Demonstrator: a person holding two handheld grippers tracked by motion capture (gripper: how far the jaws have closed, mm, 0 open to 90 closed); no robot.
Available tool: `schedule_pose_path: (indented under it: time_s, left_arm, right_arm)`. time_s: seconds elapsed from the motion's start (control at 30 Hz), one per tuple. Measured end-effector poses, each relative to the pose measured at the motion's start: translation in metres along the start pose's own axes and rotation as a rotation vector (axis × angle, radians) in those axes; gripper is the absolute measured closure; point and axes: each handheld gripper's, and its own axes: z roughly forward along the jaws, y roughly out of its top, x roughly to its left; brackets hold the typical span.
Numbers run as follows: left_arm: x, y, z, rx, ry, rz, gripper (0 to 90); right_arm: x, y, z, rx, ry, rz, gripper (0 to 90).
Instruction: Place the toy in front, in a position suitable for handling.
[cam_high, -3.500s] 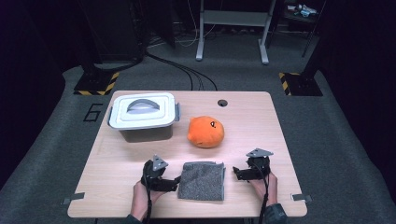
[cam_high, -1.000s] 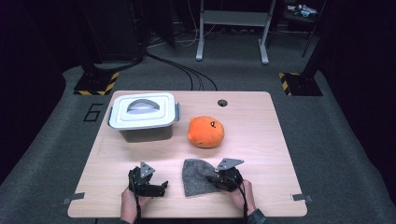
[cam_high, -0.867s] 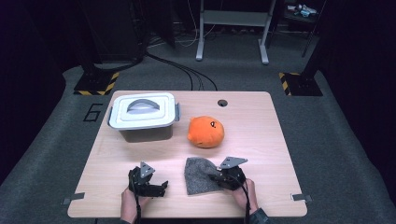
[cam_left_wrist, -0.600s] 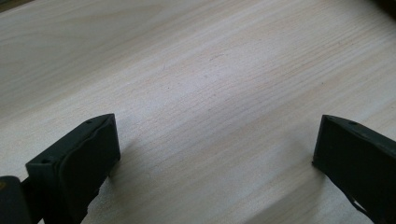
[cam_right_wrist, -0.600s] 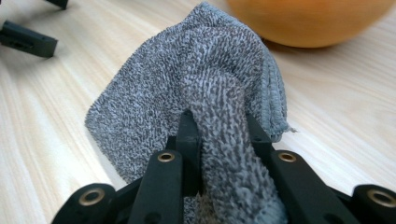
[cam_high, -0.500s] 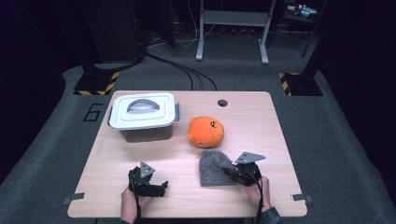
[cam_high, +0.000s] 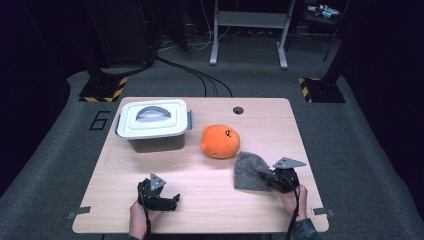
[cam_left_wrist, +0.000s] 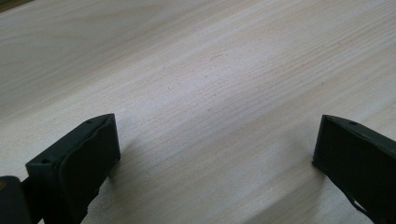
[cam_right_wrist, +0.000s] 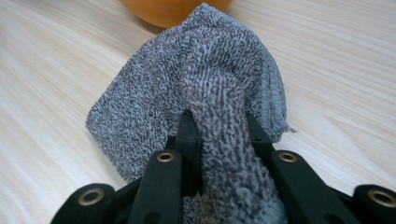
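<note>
Since the earlier frames the grey cloth (cam_high: 251, 171) has travelled from the middle of the desk's near edge over to the right, dragged along by the right tool (cam_high: 272, 178), and it now lies bunched with its far corner just beside the orange plush toy (cam_high: 220, 141). The right tool is clamped on a raised fold of the cloth (cam_right_wrist: 219, 140), its jaws narrow with the towelling pinched between them, a grip that lets the fabric slide flat over the wood rather than lift. The left tool (cam_high: 167, 200) rests low on the desk (cam_high: 210, 190) near the front edge, jaws wide with nothing but bare wood between them (cam_left_wrist: 210, 154), apparently parked out of the way. To the right there is little desk left before the edge, and the toy blocks the way ahead; the open room lies to the left, across the middle. The lidded white container (cam_high: 153, 124) stands well apart at the far left.
</note>
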Motion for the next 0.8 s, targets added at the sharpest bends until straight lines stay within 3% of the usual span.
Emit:
schedule_pose_path:
  time_s: [0.47, 0.63, 0.7, 0.8]
  left_arm:
    - [0.000, 0.000, 0.000, 0.000, 0.000, 0.001, 0.2]
    - [0.000, 0.000, 0.000, 0.000, 0.000, 0.001, 0.2]
    - [0.000, 0.000, 0.000, 0.000, 0.000, 0.001, 0.2]
    - [0.000, 0.000, 0.000, 0.000, 0.000, 0.000, 0.3]
  right_arm:
    - [-0.032, -0.001, 0.010, 0.039, -0.074, 0.008, 68.6]
    - [-0.039, -0.002, 0.014, 0.057, -0.096, 0.041, 51.2]
    - [-0.040, -0.004, 0.013, 0.046, -0.108, 0.057, 37.9]
    - [-0.042, -0.004, 0.007, 0.025, -0.132, 0.074, 26.2]
